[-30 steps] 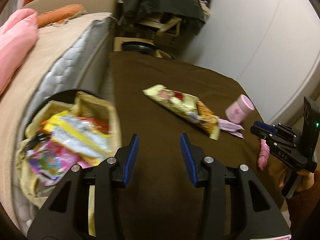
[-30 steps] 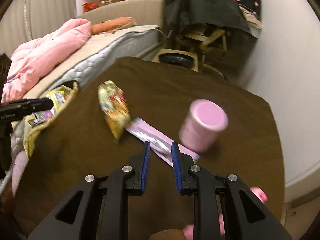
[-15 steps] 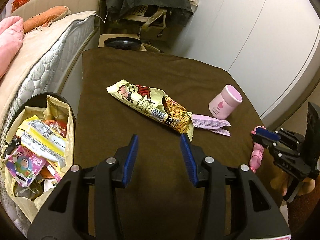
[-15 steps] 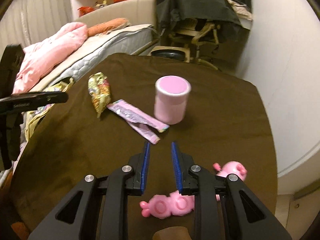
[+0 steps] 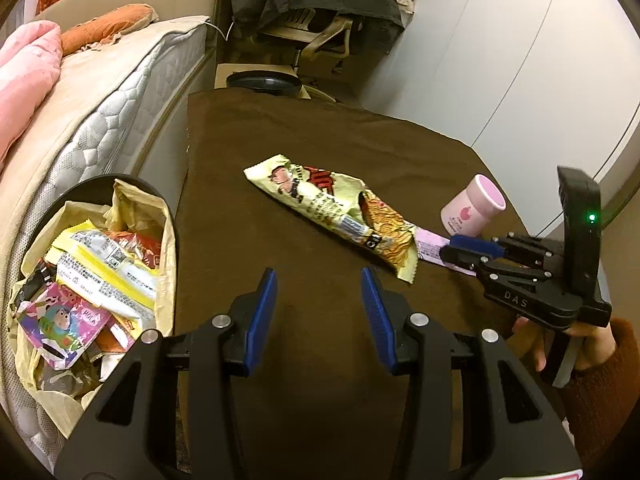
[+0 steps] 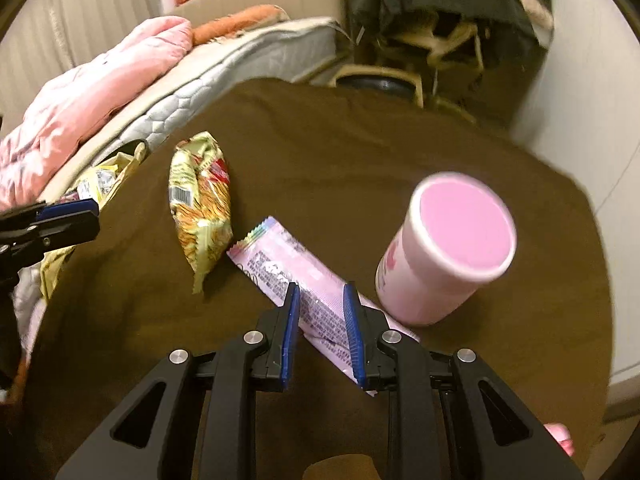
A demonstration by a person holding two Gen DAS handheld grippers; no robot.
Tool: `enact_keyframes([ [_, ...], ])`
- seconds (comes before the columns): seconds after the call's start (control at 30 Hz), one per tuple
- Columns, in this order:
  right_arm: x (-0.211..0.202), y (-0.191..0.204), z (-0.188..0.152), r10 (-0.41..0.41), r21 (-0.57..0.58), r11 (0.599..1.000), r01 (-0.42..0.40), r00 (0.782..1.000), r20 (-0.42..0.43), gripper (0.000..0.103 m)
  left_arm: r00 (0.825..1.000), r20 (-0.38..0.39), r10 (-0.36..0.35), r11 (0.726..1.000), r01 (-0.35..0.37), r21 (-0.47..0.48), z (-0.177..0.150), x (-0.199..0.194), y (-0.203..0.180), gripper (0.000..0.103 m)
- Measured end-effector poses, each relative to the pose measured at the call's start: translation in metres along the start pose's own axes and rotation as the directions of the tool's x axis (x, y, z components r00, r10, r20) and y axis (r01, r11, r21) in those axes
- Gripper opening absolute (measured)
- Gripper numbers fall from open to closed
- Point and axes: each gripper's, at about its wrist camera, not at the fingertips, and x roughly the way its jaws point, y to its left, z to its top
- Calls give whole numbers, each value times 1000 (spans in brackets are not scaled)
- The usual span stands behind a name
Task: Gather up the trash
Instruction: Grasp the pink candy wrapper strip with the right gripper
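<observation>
Only "DAS" reads on the right gripper [image 5: 460, 249], fingers slightly parted astride the pink wrapper [image 6: 280, 268]; left gripper [image 5: 318, 312] wide, empty.

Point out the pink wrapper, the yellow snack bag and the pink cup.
pink wrapper [image 6: 276, 268], right wrist view, on its printed middle.
yellow snack bag [image 5: 320, 200], left wrist view, on its printed front.
pink cup [image 6: 464, 224], right wrist view, on its pink lid.

left wrist view is looking down over the brown table [image 5: 320, 152] from farther back; right wrist view is sitting close above the pink wrapper [image 6: 296, 280], both sharing the yellow snack bag [image 5: 332, 208].
</observation>
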Motion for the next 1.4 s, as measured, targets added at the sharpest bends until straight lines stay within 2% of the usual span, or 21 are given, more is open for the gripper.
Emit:
enact_keyframes([
  [0.2,-10,7,-20,107,45,993,-105,994,-25,22,1000,-10,-7,1000,7,-15,3,9,6,42],
  [0.33,-15,25,-31,177,10,984,-176,983,-53,22,1000,-8,-22,999,21,-26,4,14,4,43],
  [0.37,-14,27,-32,206,19,978,-206,977,-58,23,1000,-8,-23,999,23,-27,5,15,3,43],
  [0.4,-13,26,-33,266,54,963,-263,962,-65,23,1000,-9,-26,999,25,-28,5,15,2,43],
  [0.47,-10,25,-33,312,93,948,-306,947,-68,23,999,-12,-31,999,31,-27,5,16,0,43],
  [0.53,-12,32,-30,283,54,959,-279,955,-85,22,999,-12,-37,999,37,-25,6,16,-2,45],
  [0.57,-15,38,-30,223,13,975,-223,971,-86,22,999,-12,-41,999,41,-28,7,16,-3,49],
  [0.67,-31,41,-32,98,-51,994,-98,995,-11,22,998,-12,-64,996,63,-59,11,17,-2,50],
  [0.77,-44,29,-37,20,-46,999,-18,999,40,22,996,-9,-92,990,90,-109,19,22,-2,51],
  [0.83,-42,22,-37,-22,-29,999,22,999,28,22,995,-11,-98,984,95,-148,25,30,-2,51],
  [0.9,-37,18,-34,-21,-18,1000,21,1000,8,22,996,-16,-87,978,83,-194,29,40,0,51],
  [0.97,-33,18,-31,14,-20,1000,-14,1000,-1,22,997,-26,-70,971,62,-229,33,49,1,51],
  [1.03,-25,23,-25,53,-23,998,-53,998,-22,22,998,-34,-50,969,41,-242,35,52,2,51],
  [1.13,-10,31,-19,42,-45,998,-45,997,-58,22,999,-31,-35,972,27,-232,34,47,5,51],
  [1.3,-1,45,-10,38,-65,997,-42,997,-66,49,1000,-9,-9,976,7,-219,29,31,19,51],
  [1.4,5,56,-5,-6,-123,992,-5,996,-85,53,1000,4,-8,970,9,-243,25,24,34,51],
])
